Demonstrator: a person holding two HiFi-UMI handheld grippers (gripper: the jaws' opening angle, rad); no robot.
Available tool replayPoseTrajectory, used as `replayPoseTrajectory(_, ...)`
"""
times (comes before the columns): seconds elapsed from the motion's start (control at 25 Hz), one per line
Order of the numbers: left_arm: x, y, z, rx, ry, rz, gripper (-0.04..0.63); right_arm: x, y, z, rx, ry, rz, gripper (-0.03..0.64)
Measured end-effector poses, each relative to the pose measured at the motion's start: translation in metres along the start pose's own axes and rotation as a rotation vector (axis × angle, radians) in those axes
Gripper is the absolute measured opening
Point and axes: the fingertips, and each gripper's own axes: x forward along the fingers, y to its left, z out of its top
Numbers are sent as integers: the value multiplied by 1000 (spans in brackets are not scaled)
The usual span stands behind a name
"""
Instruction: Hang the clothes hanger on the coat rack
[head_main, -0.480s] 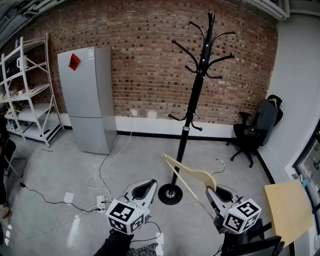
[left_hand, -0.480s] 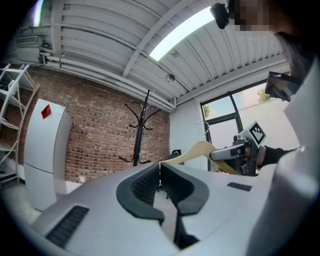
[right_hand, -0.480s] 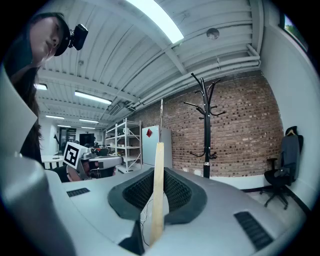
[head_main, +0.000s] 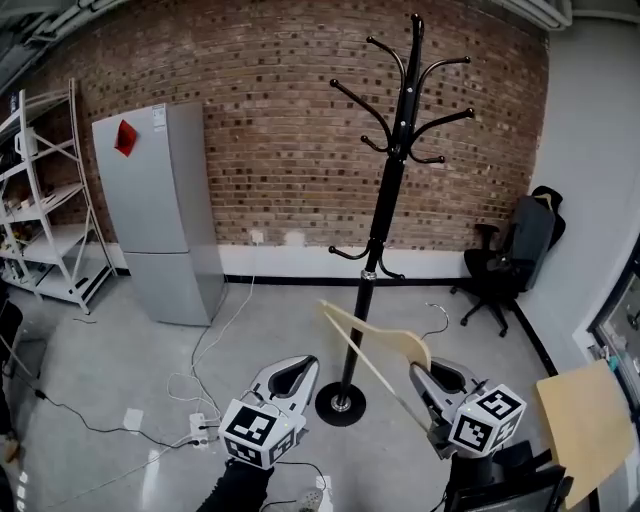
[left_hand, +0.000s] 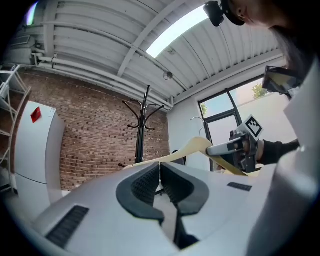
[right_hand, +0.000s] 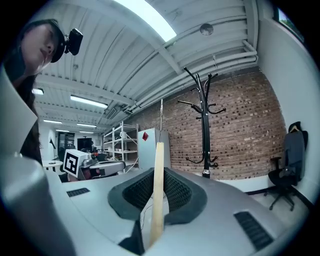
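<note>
A black coat rack (head_main: 390, 180) with curved hooks stands on a round base before the brick wall, also visible in the left gripper view as the rack (left_hand: 144, 125) and in the right gripper view as the rack (right_hand: 205, 130). My right gripper (head_main: 428, 383) is shut on a pale wooden clothes hanger (head_main: 375, 352), whose wire hook (head_main: 437, 322) points away toward the rack. The hanger's bar (right_hand: 157, 190) rises edge-on between the right jaws. My left gripper (head_main: 292, 376) is shut with nothing in it, left of the hanger and short of the rack's base (head_main: 341, 404).
A grey refrigerator (head_main: 160, 210) stands at the left against the wall, metal shelving (head_main: 45, 200) beyond it. Cables and a power strip (head_main: 200, 425) lie on the floor. A black office chair (head_main: 515, 260) sits at the right, a tan table corner (head_main: 590, 420) nearer.
The view has shifted slightly right and closer to the rack; both grippers and the held hanger keep nearly the same pose.
</note>
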Motion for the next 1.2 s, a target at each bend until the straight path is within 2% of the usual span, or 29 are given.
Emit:
replayPoseTrajectory(0.24, 59, 42, 3, 11, -12, -38, 15, 50, -43, 26, -31, -16, -17, 61)
replayPoseTrajectory(0.6, 108, 96, -2, 29, -15, -48, 15, 112, -82, 64, -73, -68, -31, 61)
replayPoseTrajectory(1.0, 132, 115, -11, 4, -8, -53, 15, 140, -103, 87, -112, -78, -25, 61)
replayPoseTrajectory(1.2, 149, 120, -7, 29, -10, -42, 15, 150, -121, 96, -113, -80, -9, 61)
